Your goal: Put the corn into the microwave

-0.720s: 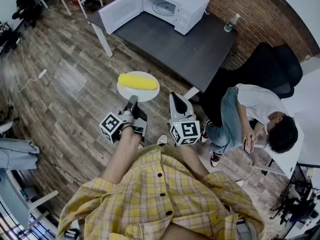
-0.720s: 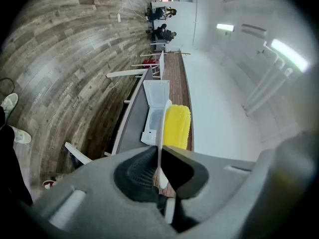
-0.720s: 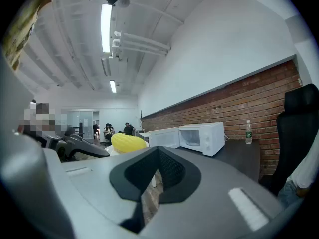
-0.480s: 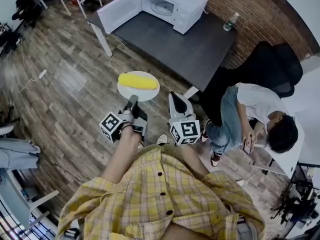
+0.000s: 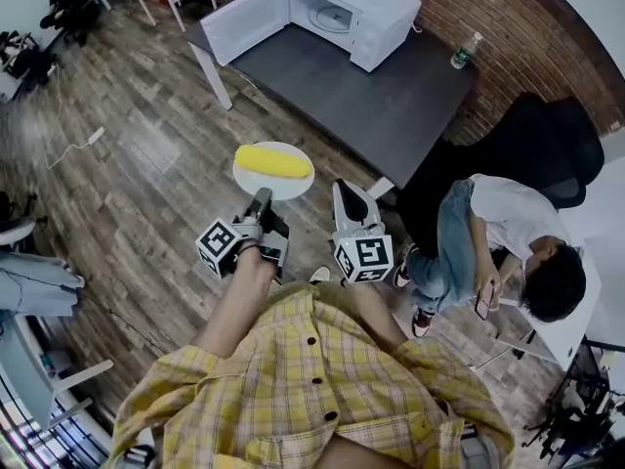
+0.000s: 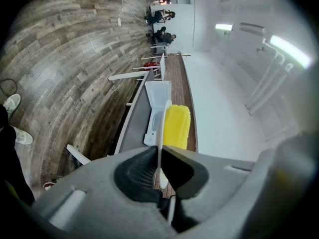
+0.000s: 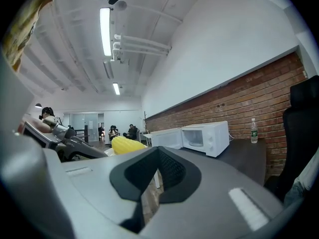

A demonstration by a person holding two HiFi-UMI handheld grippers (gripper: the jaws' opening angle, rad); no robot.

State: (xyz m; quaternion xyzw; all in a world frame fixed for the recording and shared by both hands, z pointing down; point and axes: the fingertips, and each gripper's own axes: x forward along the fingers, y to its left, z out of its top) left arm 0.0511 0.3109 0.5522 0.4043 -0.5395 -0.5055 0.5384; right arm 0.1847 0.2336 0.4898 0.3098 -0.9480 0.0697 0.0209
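A yellow corn cob [image 5: 271, 160] lies on a small white plate [image 5: 295, 186] held out in the air over the wooden floor. My left gripper [image 5: 260, 198] is shut on the plate's near rim. In the left gripper view the plate [image 6: 160, 126] shows edge-on between the pads, with the corn [image 6: 177, 127] beyond it. My right gripper [image 5: 344, 189] hangs beside the plate to its right, shut with nothing in it. The white microwave [image 5: 354, 13] stands on the far end of a dark table [image 5: 391, 106], its door [image 5: 246, 22] swung wide open. From the right gripper [image 7: 149, 183] I see the corn [image 7: 127, 144] and the microwave [image 7: 204, 136].
A person sits on a black chair [image 5: 547, 154] to the right of the table, looking at a phone. A plastic bottle [image 5: 468, 51] stands at the table's far right corner by the brick wall. White table legs [image 5: 217, 76] stand at the table's left end.
The table and microwave sit slightly further right in the head view. The plate, the corn and both grippers keep the same pose.
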